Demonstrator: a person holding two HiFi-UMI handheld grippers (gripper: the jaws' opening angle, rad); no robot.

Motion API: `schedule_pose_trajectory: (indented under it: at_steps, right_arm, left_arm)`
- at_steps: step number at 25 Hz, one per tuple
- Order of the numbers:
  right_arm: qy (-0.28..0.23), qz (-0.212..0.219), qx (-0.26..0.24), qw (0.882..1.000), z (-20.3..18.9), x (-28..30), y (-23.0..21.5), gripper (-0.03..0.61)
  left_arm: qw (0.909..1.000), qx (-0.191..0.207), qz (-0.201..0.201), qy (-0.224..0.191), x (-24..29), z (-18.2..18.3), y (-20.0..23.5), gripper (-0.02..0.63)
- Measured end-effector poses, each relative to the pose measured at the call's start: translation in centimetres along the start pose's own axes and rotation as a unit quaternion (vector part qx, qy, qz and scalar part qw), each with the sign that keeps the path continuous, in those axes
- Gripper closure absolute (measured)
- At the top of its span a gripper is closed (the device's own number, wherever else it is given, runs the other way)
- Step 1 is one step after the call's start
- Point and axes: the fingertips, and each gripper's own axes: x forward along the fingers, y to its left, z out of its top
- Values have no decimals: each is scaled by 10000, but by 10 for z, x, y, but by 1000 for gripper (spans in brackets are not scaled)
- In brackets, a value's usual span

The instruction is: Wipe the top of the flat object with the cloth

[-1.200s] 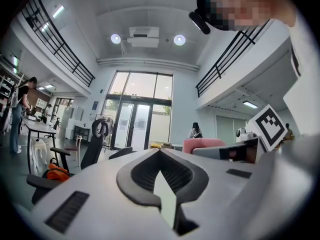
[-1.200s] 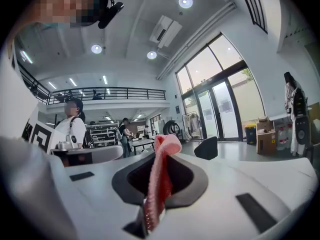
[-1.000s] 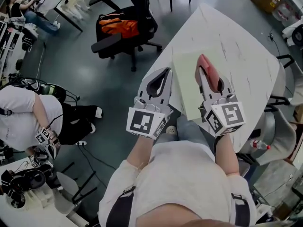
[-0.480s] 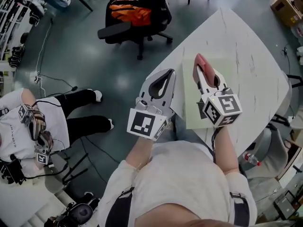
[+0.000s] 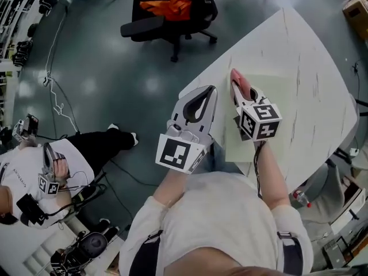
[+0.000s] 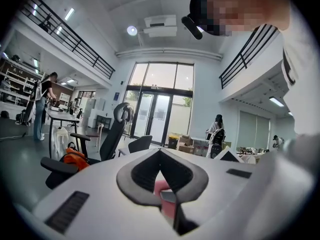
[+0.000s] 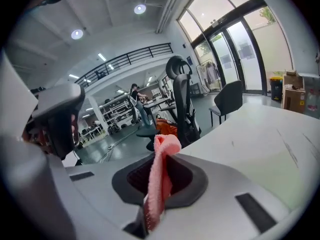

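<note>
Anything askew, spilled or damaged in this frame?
Nothing stands out. The right gripper is shut on the pink cloth over the pale green flat sheet, which lies flat on the white table. The left gripper is shut, empty.

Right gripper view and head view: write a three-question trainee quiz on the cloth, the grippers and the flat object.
1. True or false: the left gripper holds the pink cloth.
2. Pick one. The left gripper's jaws are: A) wide apart; B) together with nothing between them; C) shut on the flat object.
3. Short answer: what does the pale green flat object lie on?

Key
1. False: the right gripper is shut on the cloth.
2. B
3. The white table.
</note>
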Motion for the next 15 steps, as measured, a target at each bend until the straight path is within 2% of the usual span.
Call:
schedule_pose_trajectory:
  at_steps: [3,8,15]
  right_arm:
    - [474,-160,-206,9985,-17,18,-2,551]
    - [973,-643,-967,9885,-27,33,-9,551]
    - [1217,-889,-1389,9788,-29,33,-14,551]
  left_arm:
    - [10000,-33,48,40,3,-4,5,601]
    - [9998,-95,139,113,4,-10,11,601]
    - [9997,-168,102,139,7,-12,12,601]
